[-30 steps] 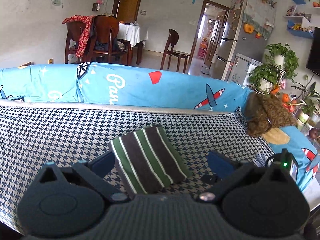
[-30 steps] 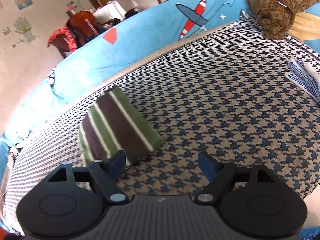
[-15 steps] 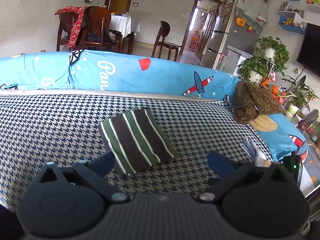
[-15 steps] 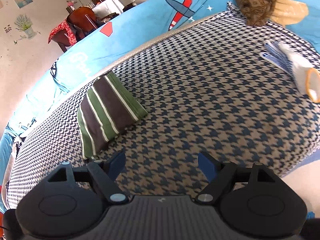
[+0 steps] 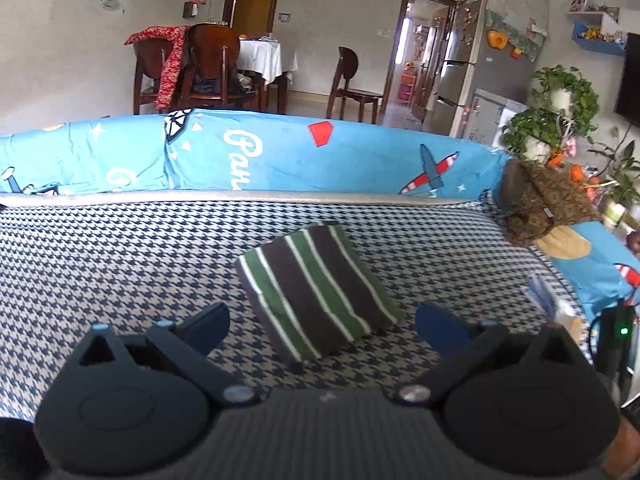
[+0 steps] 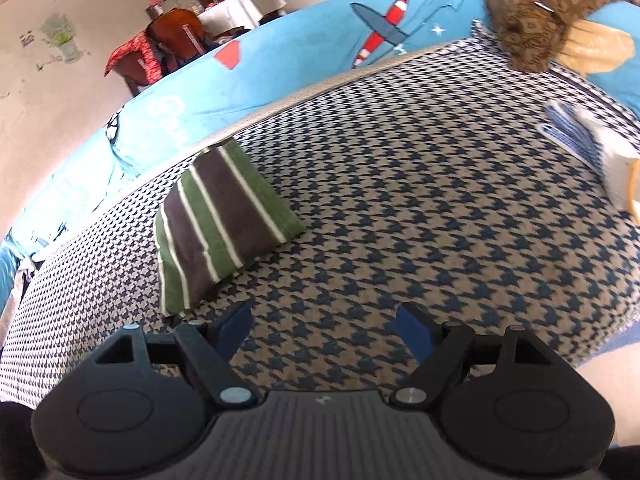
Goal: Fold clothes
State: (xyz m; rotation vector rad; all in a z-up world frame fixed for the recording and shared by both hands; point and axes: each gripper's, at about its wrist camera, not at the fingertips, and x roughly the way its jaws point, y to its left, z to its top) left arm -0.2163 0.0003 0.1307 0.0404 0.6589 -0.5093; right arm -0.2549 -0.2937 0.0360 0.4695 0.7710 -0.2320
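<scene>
Folding looks done: striped garment [image 5: 316,292] lies as a compact square on the houndstooth sofa seat [image 6: 440,184]; left gripper [image 5: 322,322] and right gripper [image 6: 324,326] hover spread, empty.

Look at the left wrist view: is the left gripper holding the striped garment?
No. The left gripper is open, and the folded striped garment lies free on the houndstooth cover.

Brown patterned cloth bundle [image 6: 536,12] sitting at far right corner of houndstooth-covered sofa seat [image 6: 440,184]; blue-dotted white work gloves [image 6: 576,140] lying at its right edge; blue airplane-print backrest cover [image 5: 320,156] running behind.
</scene>
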